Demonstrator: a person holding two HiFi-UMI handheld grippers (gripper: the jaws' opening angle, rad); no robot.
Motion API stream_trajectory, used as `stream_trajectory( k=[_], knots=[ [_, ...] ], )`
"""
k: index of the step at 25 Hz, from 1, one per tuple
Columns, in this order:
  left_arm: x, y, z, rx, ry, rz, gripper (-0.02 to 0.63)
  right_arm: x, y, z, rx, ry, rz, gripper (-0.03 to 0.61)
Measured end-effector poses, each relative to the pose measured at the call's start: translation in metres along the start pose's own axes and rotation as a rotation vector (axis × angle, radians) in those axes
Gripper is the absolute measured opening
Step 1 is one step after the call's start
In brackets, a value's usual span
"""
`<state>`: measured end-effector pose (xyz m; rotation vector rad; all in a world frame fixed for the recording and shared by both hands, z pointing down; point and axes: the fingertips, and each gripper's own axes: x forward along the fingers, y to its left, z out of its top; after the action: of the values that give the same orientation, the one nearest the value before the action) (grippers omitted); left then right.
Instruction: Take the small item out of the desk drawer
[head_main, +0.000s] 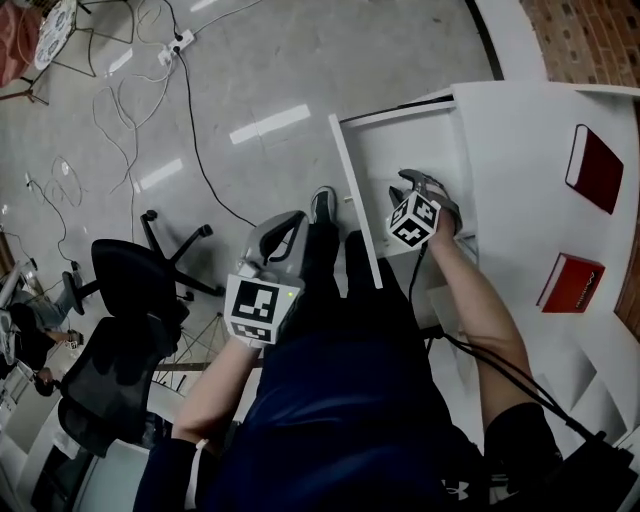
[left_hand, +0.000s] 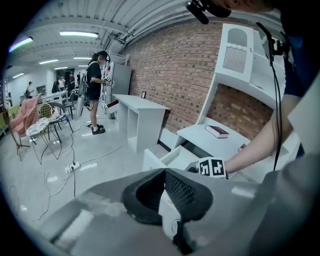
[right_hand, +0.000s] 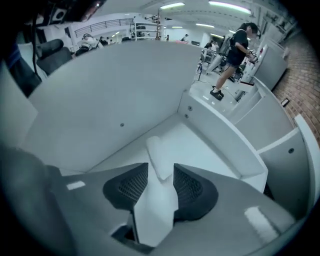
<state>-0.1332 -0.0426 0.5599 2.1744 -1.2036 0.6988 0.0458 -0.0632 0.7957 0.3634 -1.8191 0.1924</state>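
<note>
Inside drawer (right_hand: 210, 145): small white item (right_hand: 159, 156) lies flat, long axis running forward along the jaws.
Right gripper (right_hand: 160, 172): jaws apart, straddling its near end.
Left gripper (left_hand: 164, 175): closed, empty, well away.

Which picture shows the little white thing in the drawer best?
Right gripper view: the white thing lies in the drawer between the open jaws of the right gripper. The other views show the drawer but not it.
</note>
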Motion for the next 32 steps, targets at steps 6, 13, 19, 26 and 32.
stream_trajectory(
  k=[6,13,19,26,32],
  knots=[
    [-0.012,0.011,-0.017,-0.034,0.023,0.047,0.003,0.033,-0.001,-0.015,-0.176,0.106,-0.038,0.218],
    [-0.017,0.019,-0.030,-0.047,0.056,0.076,0.003,0.051,-0.002,-0.022,-0.240,0.116,-0.053,0.146],
    [-0.010,0.014,-0.025,-0.038,0.057,0.037,0.003,0.041,0.015,-0.014,0.000,0.050,0.056,0.127],
    [-0.001,-0.004,0.002,0.002,0.026,-0.012,0.003,0.002,0.011,0.003,0.279,-0.074,0.059,0.124],
    [0.007,-0.018,0.021,0.045,0.006,-0.048,0.003,-0.045,-0.003,0.020,0.505,-0.233,0.040,0.124]
  ],
)
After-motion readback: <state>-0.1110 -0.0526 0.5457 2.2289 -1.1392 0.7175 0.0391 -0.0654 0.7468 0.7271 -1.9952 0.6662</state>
